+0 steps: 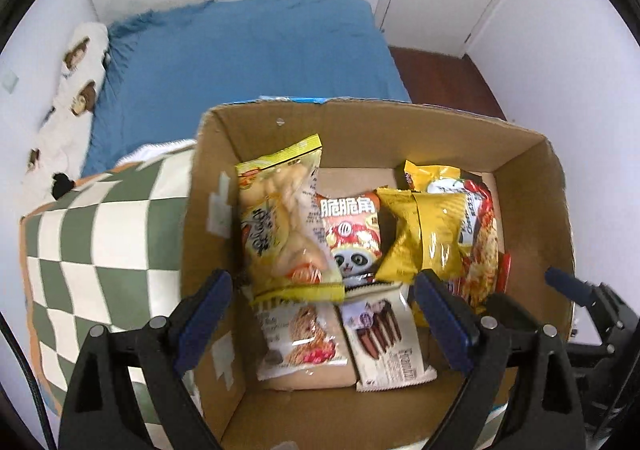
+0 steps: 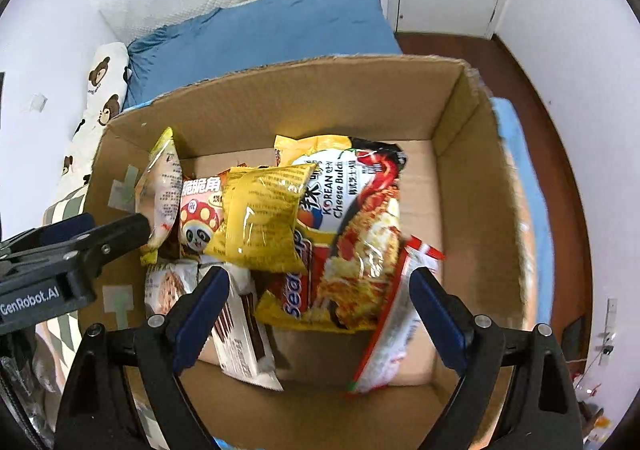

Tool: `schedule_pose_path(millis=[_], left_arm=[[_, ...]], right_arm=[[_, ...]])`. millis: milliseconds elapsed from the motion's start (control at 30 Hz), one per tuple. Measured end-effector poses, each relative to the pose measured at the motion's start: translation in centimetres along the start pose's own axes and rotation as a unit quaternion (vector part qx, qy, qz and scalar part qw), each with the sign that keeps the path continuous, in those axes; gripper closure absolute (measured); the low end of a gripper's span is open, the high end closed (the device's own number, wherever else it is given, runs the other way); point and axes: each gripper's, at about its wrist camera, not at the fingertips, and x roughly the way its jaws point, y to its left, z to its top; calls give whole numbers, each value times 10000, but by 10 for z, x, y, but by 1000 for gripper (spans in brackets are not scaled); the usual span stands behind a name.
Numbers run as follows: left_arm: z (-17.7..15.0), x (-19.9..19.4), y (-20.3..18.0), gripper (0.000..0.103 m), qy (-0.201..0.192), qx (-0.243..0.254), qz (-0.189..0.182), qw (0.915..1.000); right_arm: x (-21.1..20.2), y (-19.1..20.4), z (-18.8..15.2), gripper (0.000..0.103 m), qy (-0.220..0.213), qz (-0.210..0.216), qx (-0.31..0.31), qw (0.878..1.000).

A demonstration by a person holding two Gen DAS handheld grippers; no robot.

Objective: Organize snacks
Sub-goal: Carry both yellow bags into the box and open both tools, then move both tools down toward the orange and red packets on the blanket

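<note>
White walls and a closed door back a bed (image 1: 248, 50) with a blue cover, which fills the upper part of both views; a bear-print pillow (image 2: 102, 90) lies along its left edge and a green-and-cream checked cushion (image 1: 104, 250) sits at the left of the left wrist view.

An open cardboard box (image 1: 560, 210) stands in front of the bed and holds all the snacks. Both grippers point steeply down into it. The left gripper (image 1: 324, 314) hangs over the box's near left part, jaws spread wide, nothing between the pads. The right gripper (image 2: 320, 310) hangs over the near middle, jaws equally wide and empty.

Inside, a pale yellow snack bag (image 1: 280, 218) leans against the left wall, long axis running toward the top of the frame. Beside it stands a red panda-print bag (image 1: 352, 238), then a crumpled gold bag (image 2: 264, 214). A Korean cheese noodle packet (image 2: 360, 226) lies with its long axis running top to bottom. At lower right of the right wrist view, a red-and-white packet (image 2: 384, 334) looks motion-blurred and tilted. A chocolate-stick packet (image 1: 388, 342) and a cookie packet (image 1: 300, 338) lie flat near the bottom.
</note>
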Motion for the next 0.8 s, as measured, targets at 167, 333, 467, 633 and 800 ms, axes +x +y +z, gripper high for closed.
schedule_pose_path(millis=[167, 333, 467, 633, 800], left_arm=[[-33, -32, -4, 10, -514, 110, 223, 9984], [-63, -60, -11, 10, -912, 211, 367, 9949], [-82, -81, -16, 10, -1192, 201, 394, 9919], [-105, -110, -22, 10, -1572, 217, 408, 9865], [-121, -128, -27, 10, -1751, 204, 333, 9838]], right_arm=[[-29, 2, -24, 9, -342, -158, -124, 9992], [-57, -2, -52, 10, -687, -194, -163, 9973], [-86, -4, -70, 10, -975, -175, -158, 9950], [-120, -6, -91, 10, -1328, -191, -129, 9909], [-148, -6, -109, 10, -1560, -136, -122, 9876]])
